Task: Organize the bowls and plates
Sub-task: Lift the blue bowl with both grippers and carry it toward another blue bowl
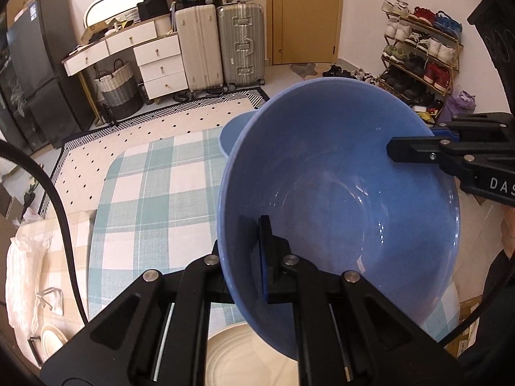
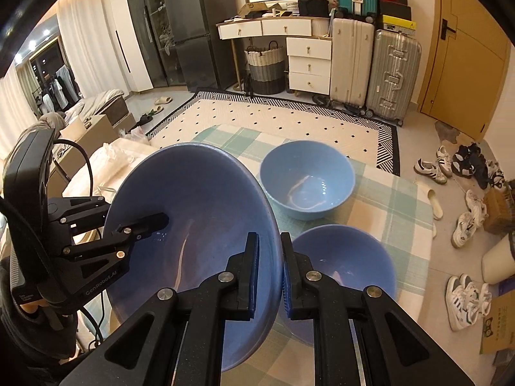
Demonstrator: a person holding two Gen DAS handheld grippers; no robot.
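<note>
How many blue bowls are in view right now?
3: one large bowl held up by both tools, one far bowl on the checked tablecloth, one near bowl under the right tool.

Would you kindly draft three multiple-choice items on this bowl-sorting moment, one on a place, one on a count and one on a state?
1. Where do the two grippers hold the large blue bowl?
A. On opposite sides of its rim
B. Both under its base
C. Side by side on one edge

2. How many other blue bowls stand on the checked tablecloth in the right wrist view?
A. None
B. Two
C. Four

3. How is the held bowl posed?
A. Upside down
B. Flat on the table
C. Lifted and tilted

Answers: 1 A, the left gripper and the right gripper pinch opposite rims. 2 B, a far bowl and a near bowl. 3 C, its mouth faces sideways above the cloth.
</note>
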